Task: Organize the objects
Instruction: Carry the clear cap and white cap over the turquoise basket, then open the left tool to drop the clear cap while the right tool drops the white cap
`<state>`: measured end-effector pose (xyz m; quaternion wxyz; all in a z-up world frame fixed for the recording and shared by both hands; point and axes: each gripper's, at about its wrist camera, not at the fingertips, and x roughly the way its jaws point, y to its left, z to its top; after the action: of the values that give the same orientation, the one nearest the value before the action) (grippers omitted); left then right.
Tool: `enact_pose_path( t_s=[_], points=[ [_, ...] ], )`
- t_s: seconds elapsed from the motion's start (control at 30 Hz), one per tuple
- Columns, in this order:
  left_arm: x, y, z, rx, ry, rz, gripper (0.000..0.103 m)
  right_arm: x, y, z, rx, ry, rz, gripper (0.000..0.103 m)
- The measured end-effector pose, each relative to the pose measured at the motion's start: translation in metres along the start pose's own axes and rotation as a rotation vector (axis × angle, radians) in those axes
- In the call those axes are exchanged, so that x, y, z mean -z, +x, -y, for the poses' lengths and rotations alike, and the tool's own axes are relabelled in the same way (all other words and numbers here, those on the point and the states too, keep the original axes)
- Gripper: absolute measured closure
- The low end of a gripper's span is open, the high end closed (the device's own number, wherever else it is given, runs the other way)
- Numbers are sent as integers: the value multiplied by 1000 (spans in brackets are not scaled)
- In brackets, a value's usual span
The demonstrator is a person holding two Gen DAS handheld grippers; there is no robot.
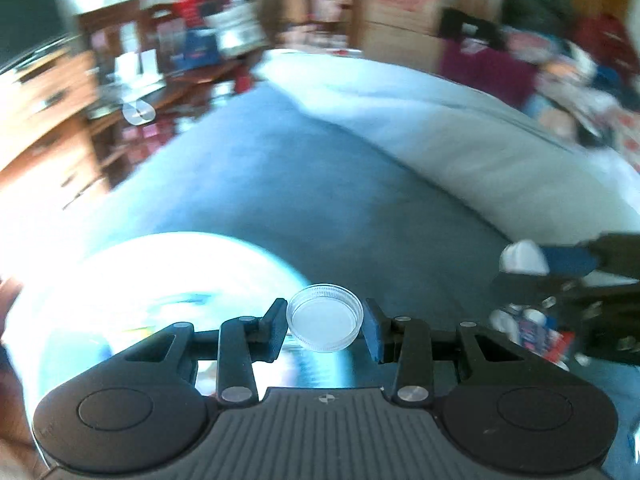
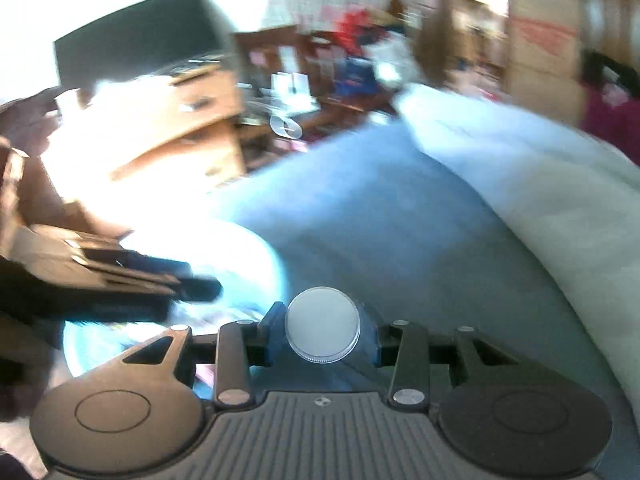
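Note:
My left gripper (image 1: 325, 312) is shut on a small clear round lid (image 1: 324, 326), whose hollow side faces the camera. It hangs above a blue bed cover (image 1: 320, 184). My right gripper (image 2: 322, 320) is shut on a second round lid (image 2: 322, 326), this one showing its flat frosted face. In the left wrist view the right gripper (image 1: 536, 270) comes in from the right edge with its lid (image 1: 524, 256) showing white. In the right wrist view the left gripper (image 2: 196, 288) is a dark blur at the left. Both views are smeared by motion.
A large bright white round container (image 1: 160, 280) glows below and left of the grippers, with coloured items inside. A pale duvet (image 1: 480, 128) lies on the right of the bed. Wooden drawers (image 1: 44, 112) and cluttered shelves (image 1: 200, 40) stand beyond it.

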<state>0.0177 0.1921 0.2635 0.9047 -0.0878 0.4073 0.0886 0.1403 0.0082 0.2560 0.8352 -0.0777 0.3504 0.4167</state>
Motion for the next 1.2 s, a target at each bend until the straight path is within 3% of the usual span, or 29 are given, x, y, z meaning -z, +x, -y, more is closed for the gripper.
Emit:
enact_pose_path(
  t_s=[0.1, 0.23, 0.43, 0.67, 1.2],
  points=[
    [-9, -12, -39, -76, -40, -8, 63, -38, 15, -38, -74, -36, -25, 61],
    [-25, -11, -88, -115, -121, -58, 63, -70, 38, -74, -139, -25, -79, 61],
    [-35, 7, -135, -121, -164, -123, 63, -98, 71, -102, -133, -13, -163, 60],
    [-42, 20, -146, -109, -164, -135, 63, -112, 96, -112, -123, -10, -188, 60],
    [-49, 50, -158, -97, -142, -166, 63, -113, 136, -105, -120, 13, -222, 60]
  ],
)
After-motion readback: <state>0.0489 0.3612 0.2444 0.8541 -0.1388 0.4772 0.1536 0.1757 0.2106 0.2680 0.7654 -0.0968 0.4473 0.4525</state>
